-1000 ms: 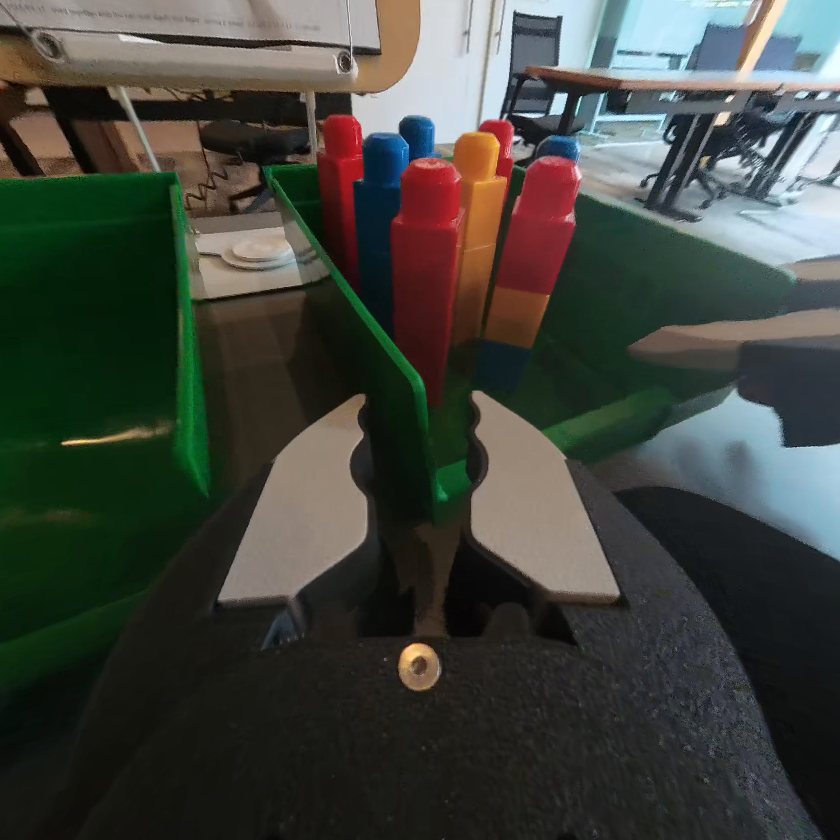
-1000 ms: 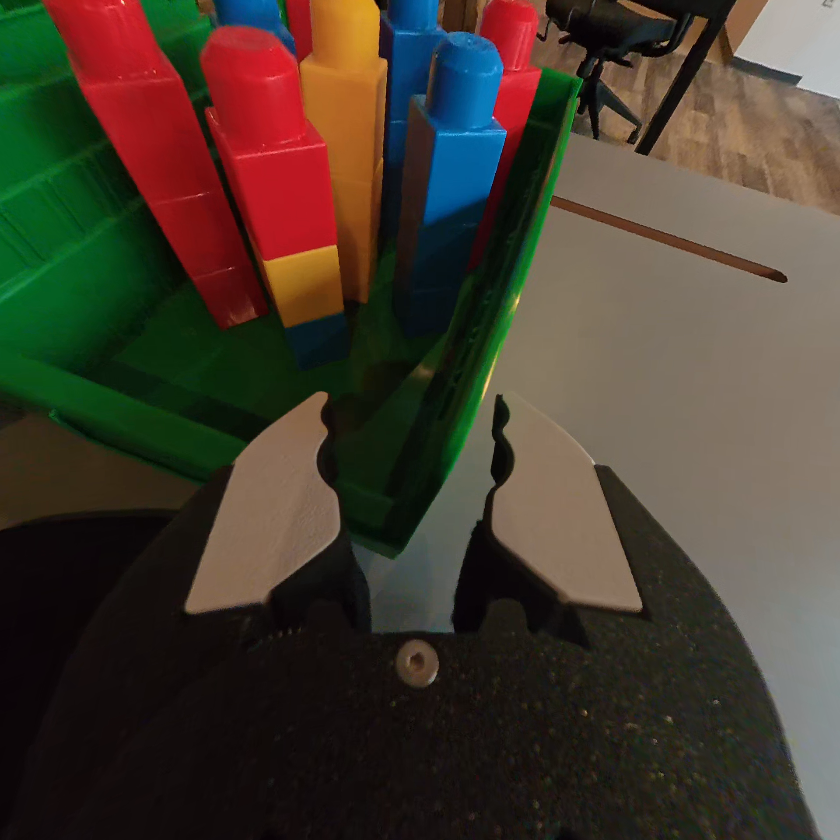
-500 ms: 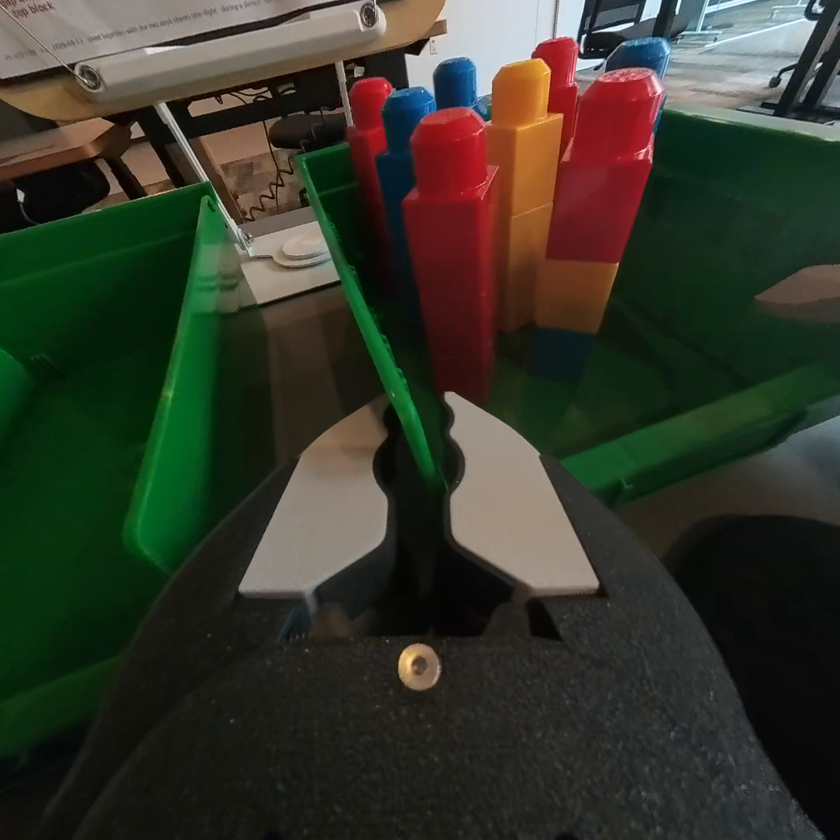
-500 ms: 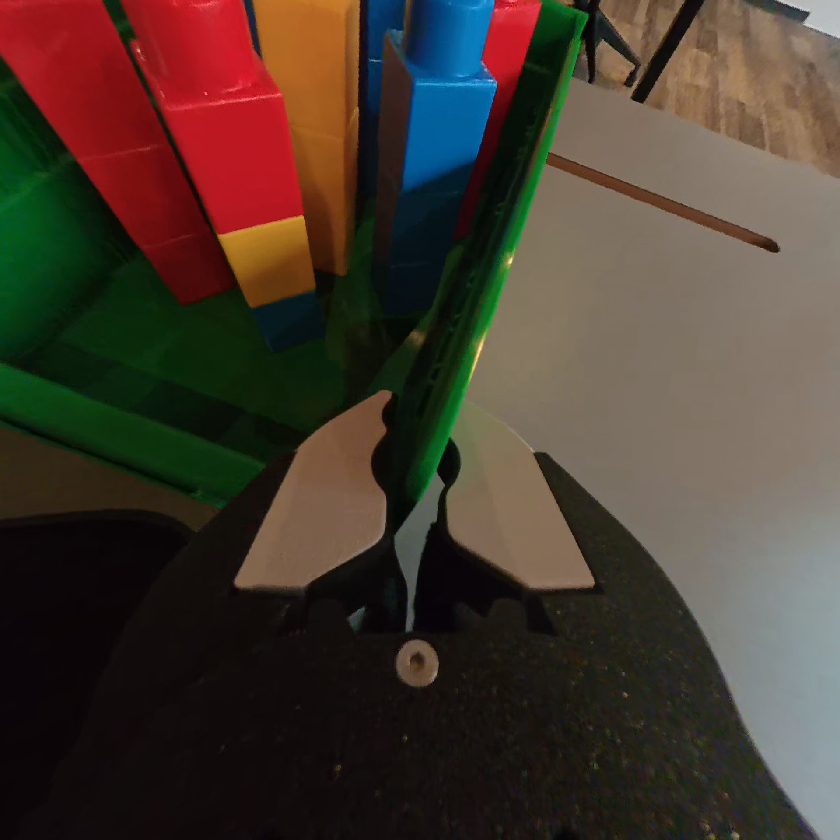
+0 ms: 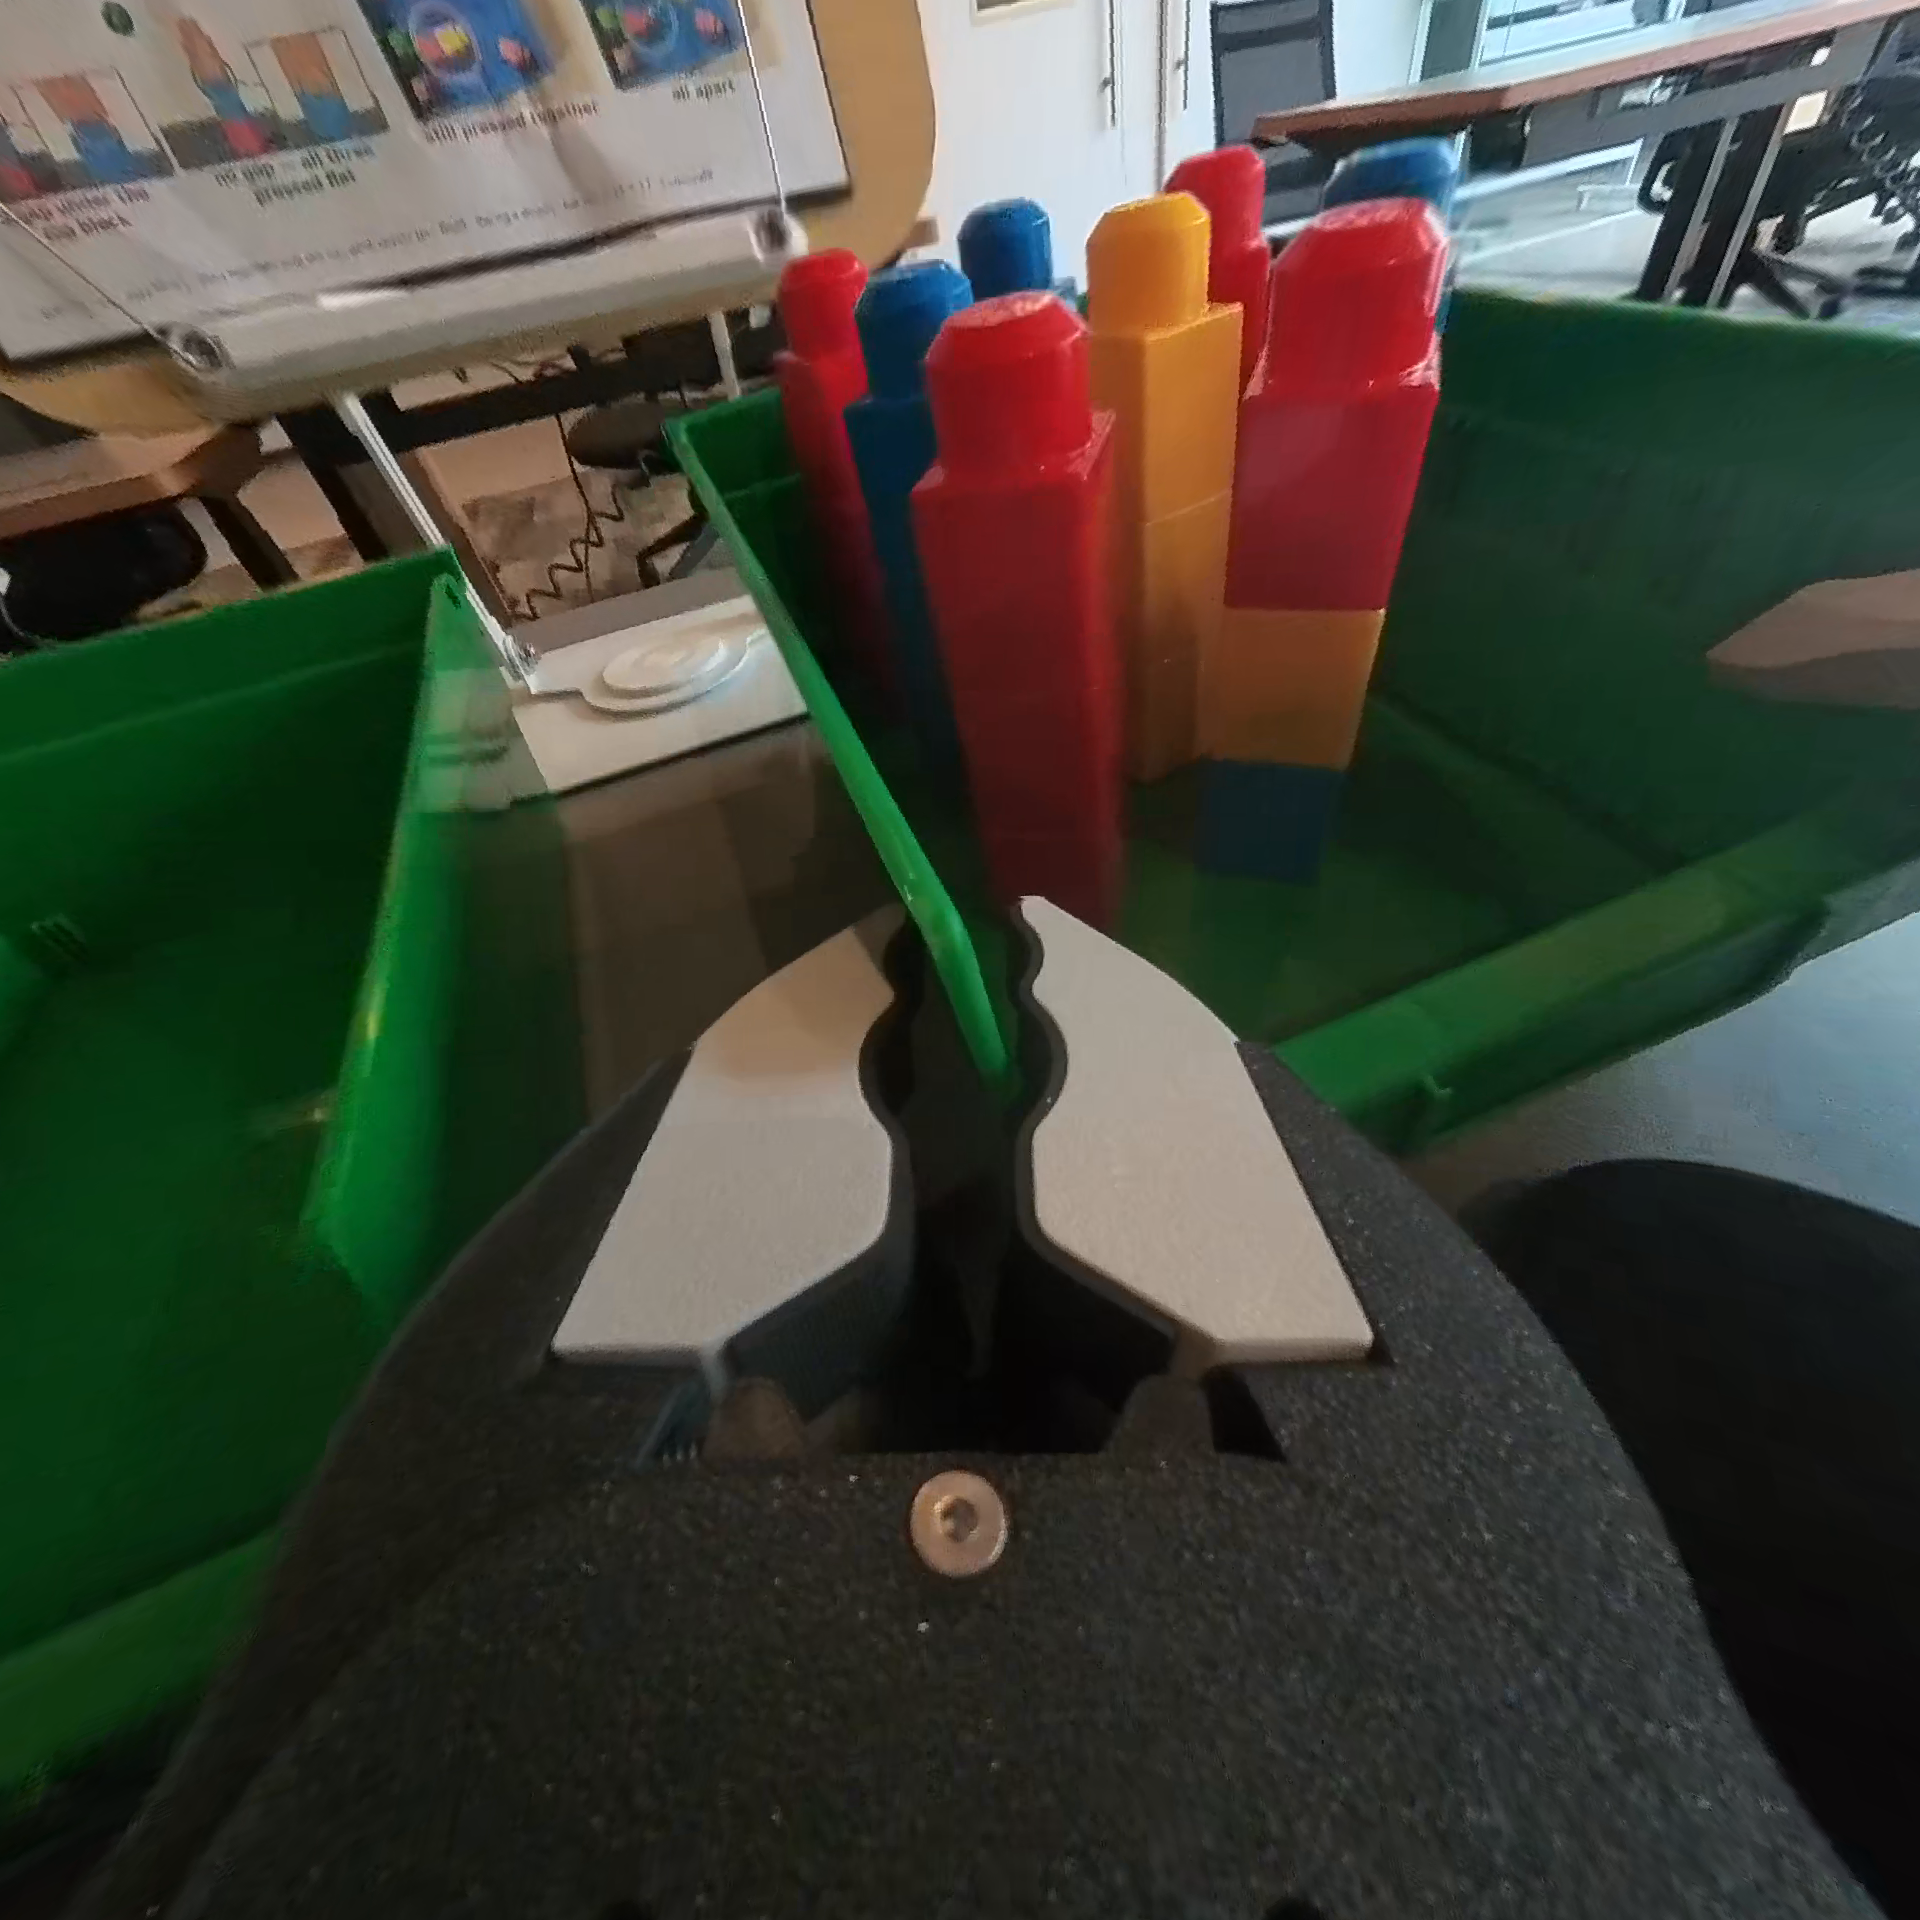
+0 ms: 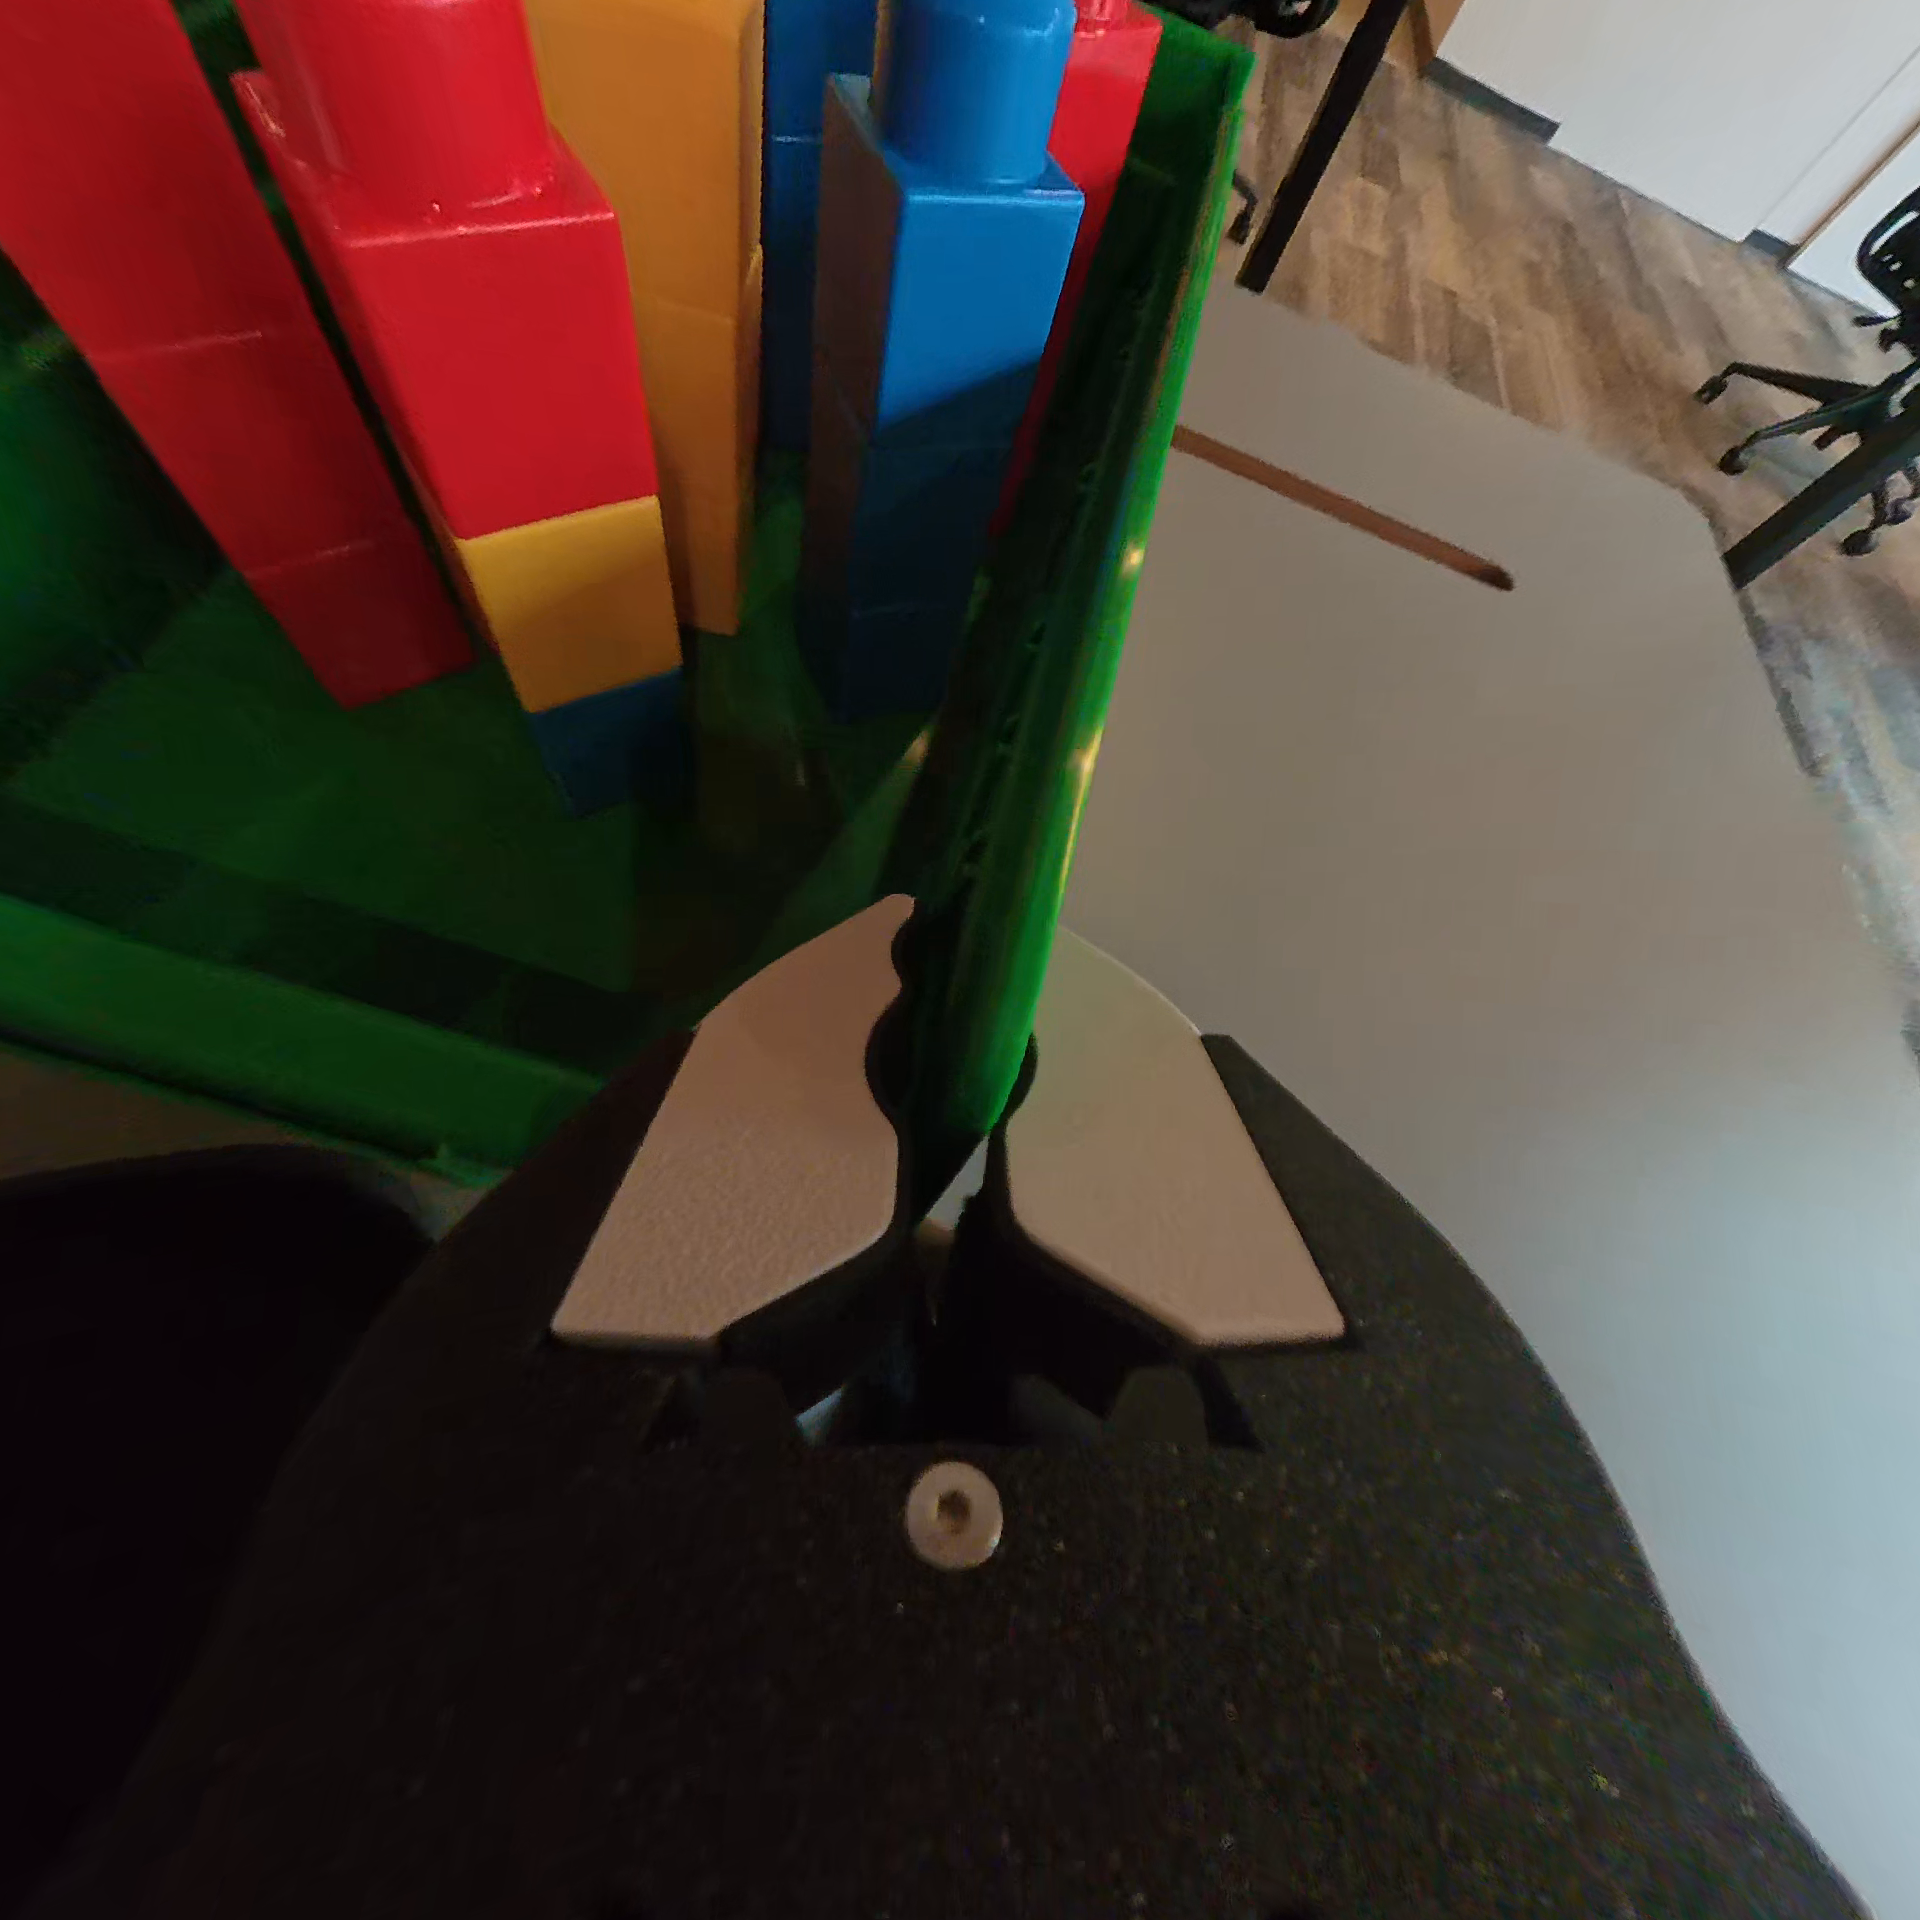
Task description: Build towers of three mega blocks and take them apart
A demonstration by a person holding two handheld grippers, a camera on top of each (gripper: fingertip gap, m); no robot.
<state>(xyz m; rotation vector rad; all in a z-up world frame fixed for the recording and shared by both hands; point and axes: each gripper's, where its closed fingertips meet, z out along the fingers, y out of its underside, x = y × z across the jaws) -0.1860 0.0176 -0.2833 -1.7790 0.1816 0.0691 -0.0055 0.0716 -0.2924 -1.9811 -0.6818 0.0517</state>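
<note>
Several three-block towers stand upright in a green bin (image 5: pixel 1621 582). An all-red tower (image 5: pixel 1023 623) is nearest, with a red-yellow-blue tower (image 5: pixel 1320 540) and a yellow tower (image 5: pixel 1174 468) beside it. My left gripper (image 5: pixel 961 909) is shut on the bin's left wall (image 5: pixel 831 707). My right gripper (image 6: pixel 982 925) is shut on the bin's right wall (image 6: pixel 1101 540). The right wrist view shows the red-yellow-blue tower (image 6: pixel 499 364), a blue tower (image 6: pixel 956 343) and a red tower (image 6: pixel 177 260). One finger (image 5: pixel 1818 655) of the right gripper shows at the right edge of the left wrist view.
A second green bin (image 5: pixel 208 935) stands to the left, a narrow gap away. A picture board on a white stand (image 5: pixel 416 135) is behind it. A grey table (image 6: pixel 1455 883) with a thin slot (image 6: pixel 1340 509) lies to the right. Office tables and chairs stand farther back.
Both grippers were open astride the bin's side walls and have closed on them. Both views have shifted a little closer to the towers.
</note>
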